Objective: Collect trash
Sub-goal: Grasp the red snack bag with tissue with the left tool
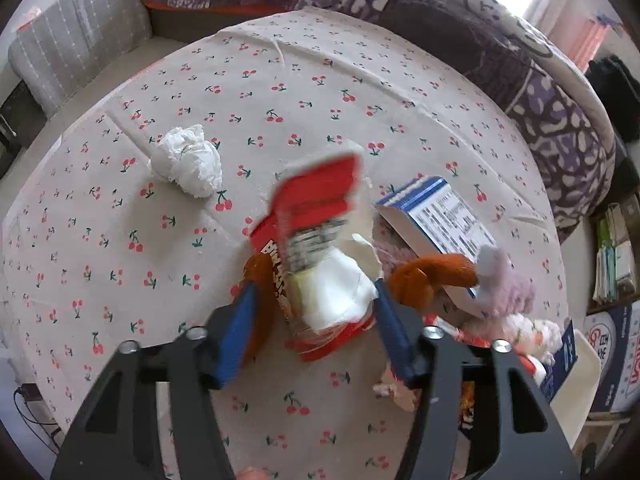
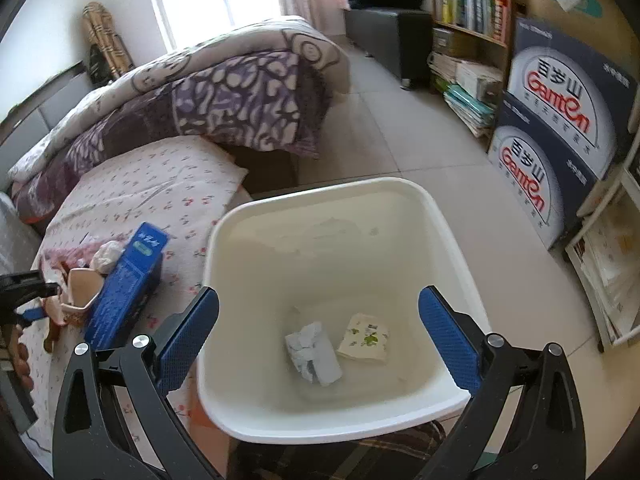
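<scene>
Left wrist view: the left gripper [image 1: 316, 300] has its blue-padded fingers [image 1: 236, 332] clenched on a torn red-and-white cardboard snack carton [image 1: 316, 216], which stands up between them, its open flap blurred above the tips. It looks light, thin-walled and easily crushed; the hold low on its two side walls seems sound, though the ragged white lining could tear if squeezed harder. Beyond the left finger, well apart, lies a crumpled white tissue wad [image 1: 187, 165]: soft, nearly weightless, best pinched across its middle. Just past the right finger a blue-and-white printed box [image 1: 436, 216] lies beside a pink-and-orange plush toy [image 1: 500, 284]. All rest on a cherry-print cloth [image 1: 120, 248], soft and liable to wrinkle. The right gripper [image 2: 318, 336] hangs released over a white plastic bin [image 2: 320, 200], which holds a grey paper wad [image 2: 314, 354] between the fingertips. Tiled floor [image 2: 380, 128] and a folded purple quilt [image 2: 224, 96] lie beyond.
</scene>
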`<move>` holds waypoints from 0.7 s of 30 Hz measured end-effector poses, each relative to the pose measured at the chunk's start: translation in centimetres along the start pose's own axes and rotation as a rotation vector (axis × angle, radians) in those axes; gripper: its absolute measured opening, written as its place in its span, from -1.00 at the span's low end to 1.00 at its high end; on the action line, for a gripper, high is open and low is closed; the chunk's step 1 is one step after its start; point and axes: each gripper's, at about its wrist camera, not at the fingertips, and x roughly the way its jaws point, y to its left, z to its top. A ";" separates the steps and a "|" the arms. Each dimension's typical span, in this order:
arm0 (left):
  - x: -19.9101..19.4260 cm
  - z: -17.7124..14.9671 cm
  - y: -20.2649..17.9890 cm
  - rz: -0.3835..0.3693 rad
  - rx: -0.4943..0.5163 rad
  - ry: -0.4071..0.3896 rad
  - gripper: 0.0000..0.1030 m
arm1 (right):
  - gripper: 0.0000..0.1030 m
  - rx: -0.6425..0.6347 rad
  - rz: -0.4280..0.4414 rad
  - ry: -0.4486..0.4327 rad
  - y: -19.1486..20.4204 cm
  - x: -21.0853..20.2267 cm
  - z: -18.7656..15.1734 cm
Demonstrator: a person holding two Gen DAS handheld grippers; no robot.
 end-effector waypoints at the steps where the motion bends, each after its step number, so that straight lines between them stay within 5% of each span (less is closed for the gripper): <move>1: 0.2 0.0 0.1 -0.031 -0.001 0.013 -0.30 | 0.86 -0.015 0.004 0.000 0.6 -0.1 0.0; 7: -0.6 -0.8 1.6 -0.101 0.015 -0.010 -0.42 | 0.86 -0.078 0.053 0.006 3.8 -0.3 0.2; 18: -6.7 -0.8 10.0 -0.467 -0.144 -0.085 -0.42 | 0.86 -0.366 0.227 -0.048 17.1 -2.0 0.2; 21: -8.5 -0.7 13.3 -0.450 -0.190 -0.145 -0.42 | 0.86 -0.468 0.289 -0.059 22.3 -2.3 -0.3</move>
